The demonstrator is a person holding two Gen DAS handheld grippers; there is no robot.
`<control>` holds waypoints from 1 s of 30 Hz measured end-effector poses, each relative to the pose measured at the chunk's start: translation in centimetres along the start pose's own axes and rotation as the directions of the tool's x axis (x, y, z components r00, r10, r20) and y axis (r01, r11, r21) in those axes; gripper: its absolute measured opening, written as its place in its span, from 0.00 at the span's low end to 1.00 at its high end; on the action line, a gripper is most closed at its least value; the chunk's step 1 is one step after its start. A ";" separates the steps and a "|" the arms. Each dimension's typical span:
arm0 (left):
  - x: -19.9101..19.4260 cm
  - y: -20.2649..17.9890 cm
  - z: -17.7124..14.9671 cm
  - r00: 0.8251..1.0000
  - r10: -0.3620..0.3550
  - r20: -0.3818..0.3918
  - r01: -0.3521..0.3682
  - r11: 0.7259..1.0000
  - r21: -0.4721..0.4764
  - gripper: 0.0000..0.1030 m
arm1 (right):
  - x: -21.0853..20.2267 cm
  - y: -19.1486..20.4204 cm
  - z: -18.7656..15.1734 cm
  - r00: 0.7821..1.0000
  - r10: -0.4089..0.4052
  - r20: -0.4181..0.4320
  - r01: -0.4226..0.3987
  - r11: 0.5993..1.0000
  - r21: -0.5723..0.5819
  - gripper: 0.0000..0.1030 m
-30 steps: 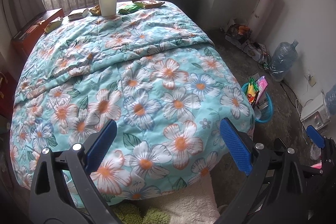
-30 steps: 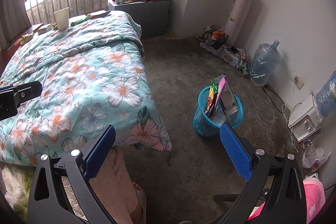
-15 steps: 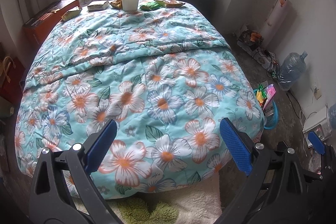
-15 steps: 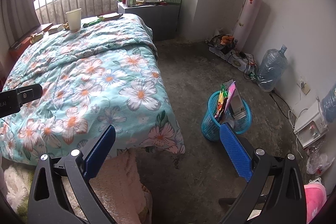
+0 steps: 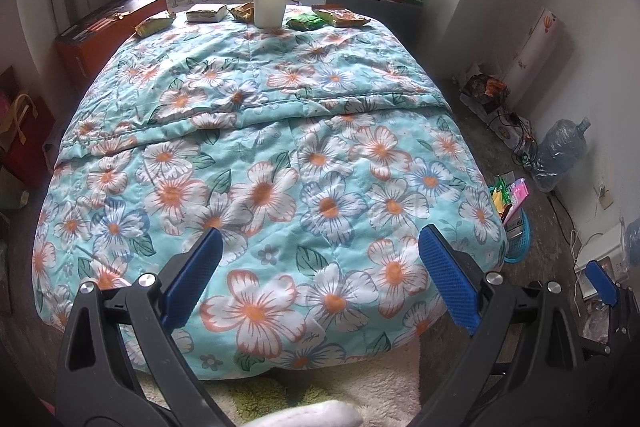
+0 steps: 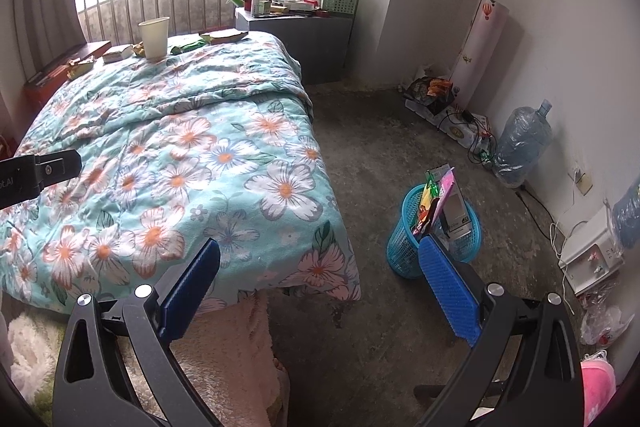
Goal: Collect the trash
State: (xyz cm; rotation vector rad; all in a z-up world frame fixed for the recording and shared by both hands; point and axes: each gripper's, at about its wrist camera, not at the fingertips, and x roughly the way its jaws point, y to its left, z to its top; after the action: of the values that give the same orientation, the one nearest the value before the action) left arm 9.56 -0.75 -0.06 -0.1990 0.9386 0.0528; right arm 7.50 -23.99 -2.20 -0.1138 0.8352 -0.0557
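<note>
A paper cup (image 5: 271,4) stands at the far end of the floral bed (image 5: 280,163), with snack wrappers beside it: a green one (image 5: 305,23), an orange one (image 5: 340,17), a yellow one (image 5: 154,25) and a small box (image 5: 206,13). The cup also shows in the right wrist view (image 6: 153,37). A blue trash basket (image 6: 434,231) holding packets stands on the floor right of the bed. My left gripper (image 5: 318,279) is open and empty over the bed's near end. My right gripper (image 6: 320,287) is open and empty above the bed corner and floor.
A grey nightstand (image 6: 296,35) with clutter stands by the window. A water jug (image 6: 520,143), cables and boxes line the right wall. A red box (image 5: 108,31) lies left of the bed. Fluffy rugs (image 6: 224,359) lie at the bed's foot.
Both grippers have pulled back and risen from the bed, so more of the bed and floor shows. Both stay open and empty.
</note>
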 end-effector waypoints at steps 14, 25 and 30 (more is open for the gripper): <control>-0.2 -0.6 0.0 1.000 -0.022 0.002 0.022 0.999 0.025 0.91 | -0.3 -0.1 0.2 1.000 -0.005 0.004 0.005 1.000 -0.004 0.94; -0.5 -1.4 0.1 0.999 -0.048 0.014 0.047 0.997 0.056 0.91 | -0.5 -0.5 0.3 1.000 -0.029 0.004 0.029 1.000 -0.004 0.94; -0.3 -1.4 0.1 0.999 -0.047 0.007 0.047 0.997 0.057 0.91 | -0.4 -0.6 0.1 0.999 -0.033 0.000 0.033 0.999 -0.003 0.94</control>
State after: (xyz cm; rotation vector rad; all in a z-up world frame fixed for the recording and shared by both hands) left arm 9.64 -2.11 0.46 -0.1682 0.9259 -0.0162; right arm 7.31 -24.52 -1.74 -0.1299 0.8339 -0.0852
